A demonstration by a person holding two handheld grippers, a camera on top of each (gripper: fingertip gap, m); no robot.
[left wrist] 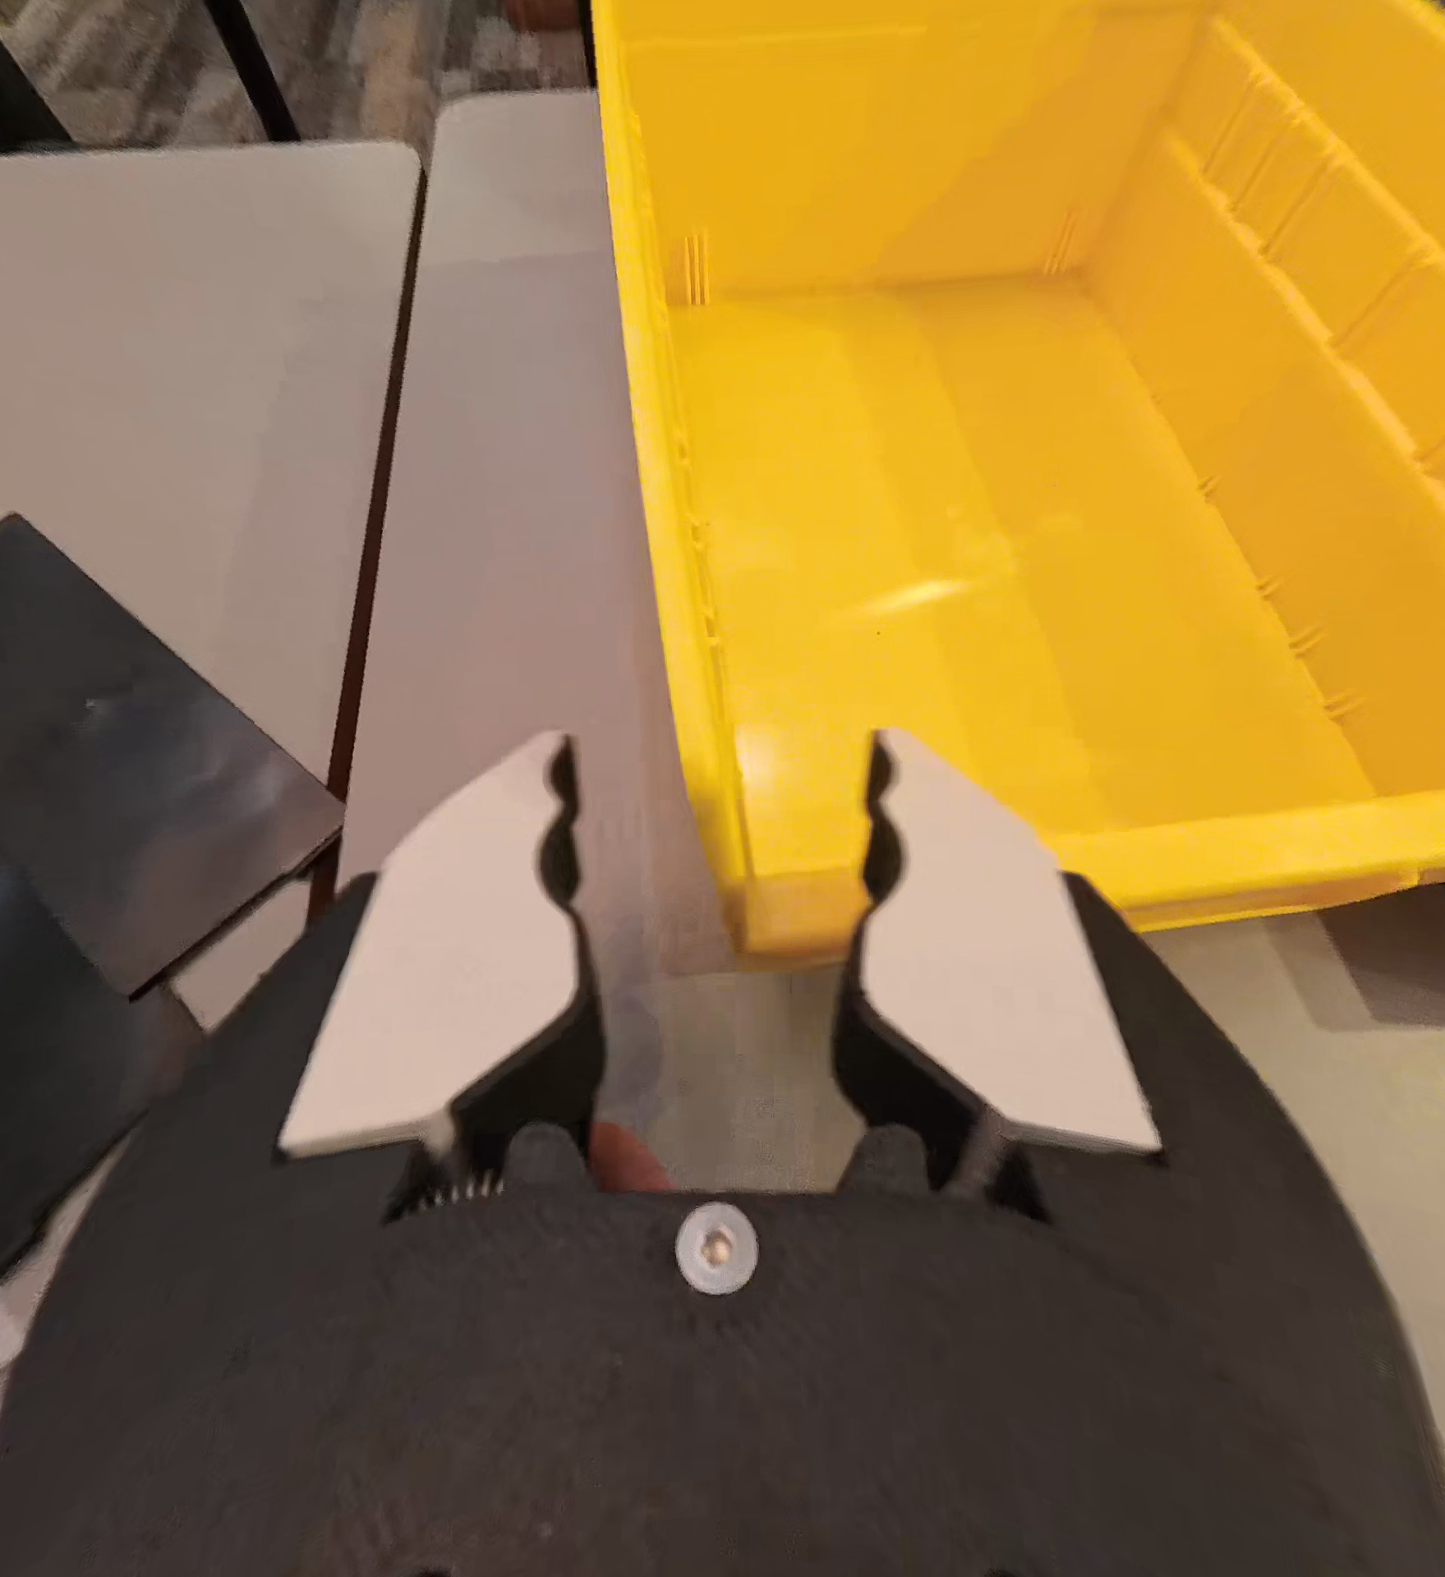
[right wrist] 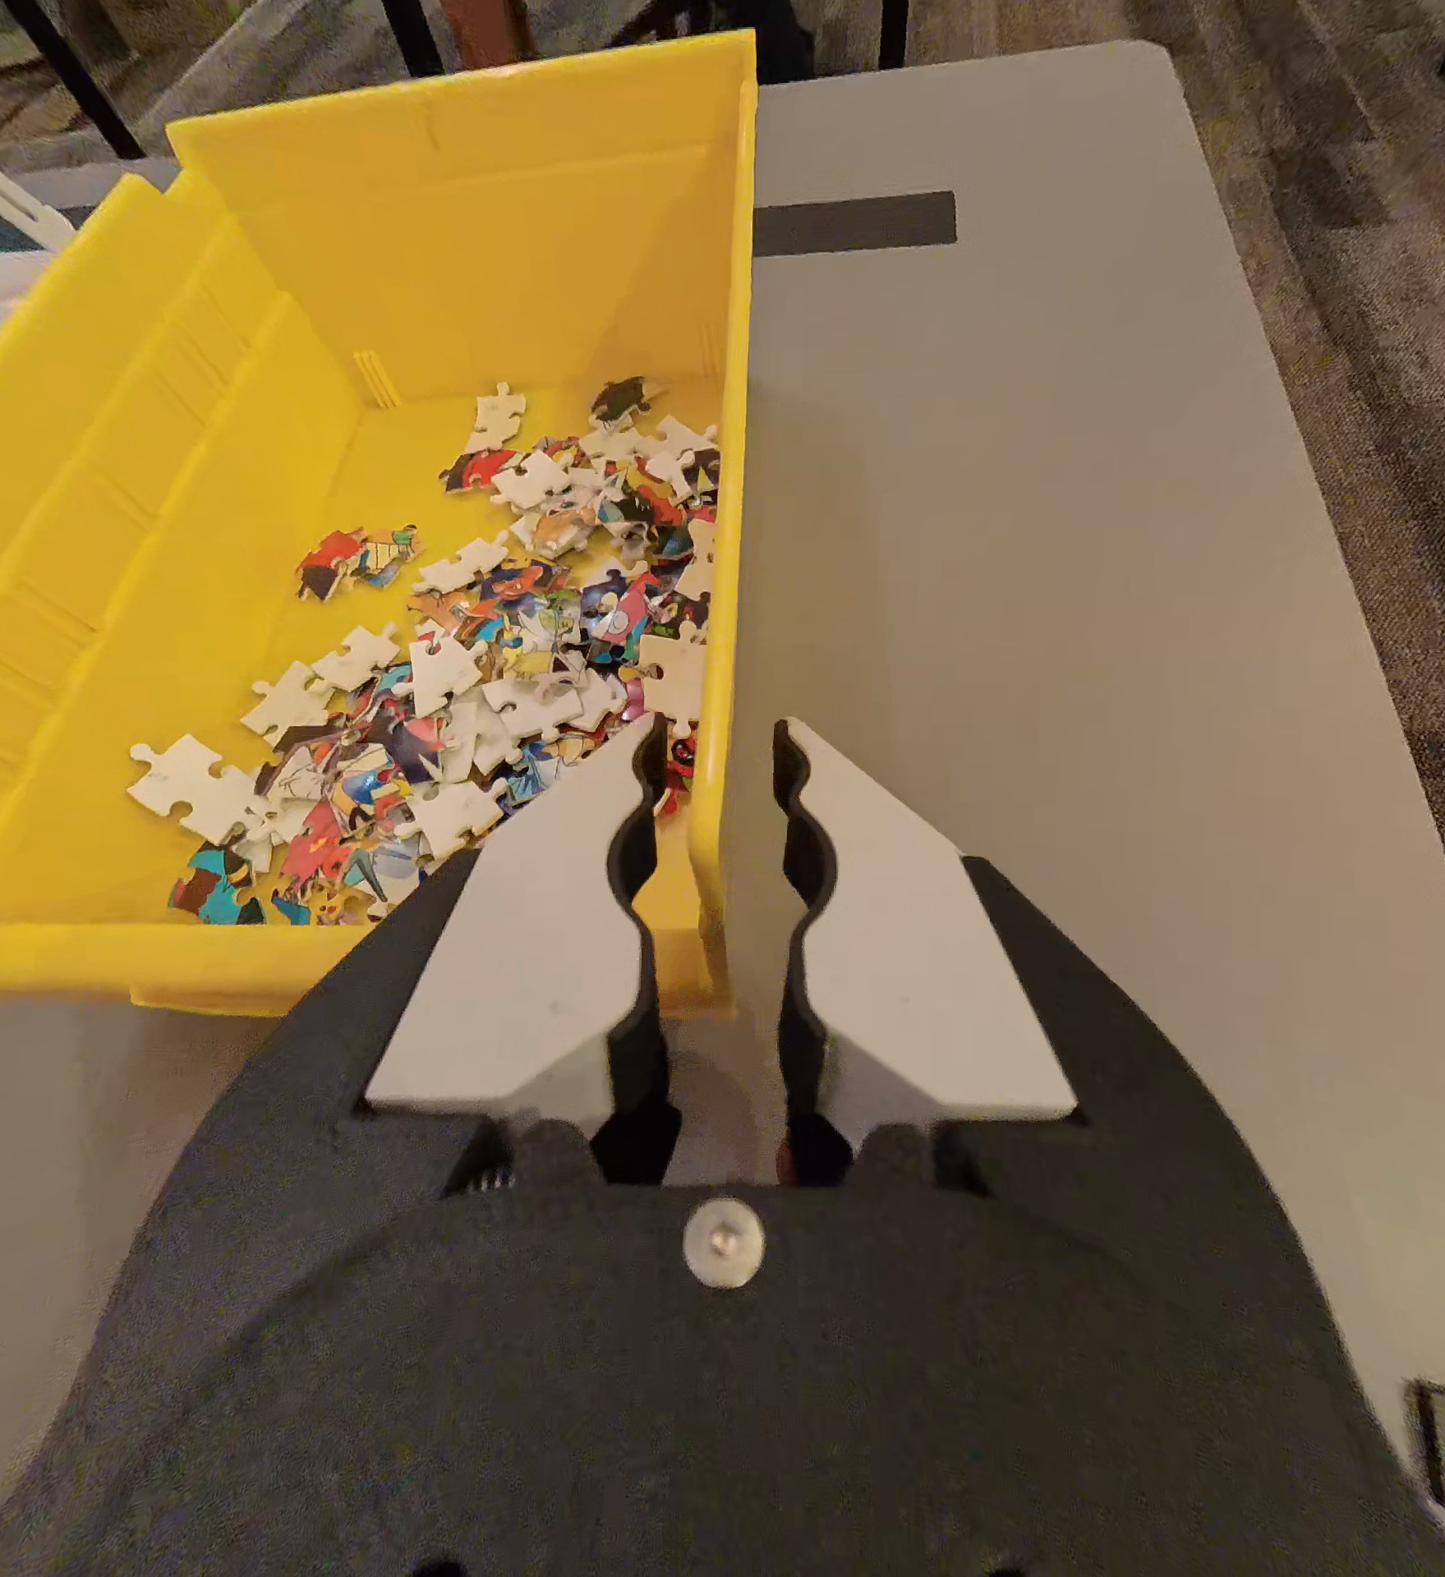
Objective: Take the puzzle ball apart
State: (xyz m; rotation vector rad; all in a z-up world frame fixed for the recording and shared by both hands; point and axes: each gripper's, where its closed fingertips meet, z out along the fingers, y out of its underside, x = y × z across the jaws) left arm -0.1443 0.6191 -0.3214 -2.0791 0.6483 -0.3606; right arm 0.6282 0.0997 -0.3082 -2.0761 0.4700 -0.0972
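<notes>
Several loose colourful puzzle pieces (right wrist: 514, 648) lie in a heap on the floor of a yellow bin (right wrist: 463, 222), against its right wall. No whole puzzle ball shows in either view. My right gripper (right wrist: 714, 734) is open and empty, its fingers astride the bin's near right corner, above the rim. In the left wrist view the same bin (left wrist: 1043, 862) shows a bare floor at its left end. My left gripper (left wrist: 719, 747) is open and empty, above the bin's near left corner.
The bin stands on a grey table (right wrist: 1043, 597) with a dark strip (right wrist: 855, 224) behind the bin. A second grey table (left wrist: 147, 341) adjoins on the left, with a black flat object (left wrist: 104, 751) on it. Carpeted floor (right wrist: 1384, 256) lies past the right table edge. My hands' fingertips stand some 95 cm from each other.
</notes>
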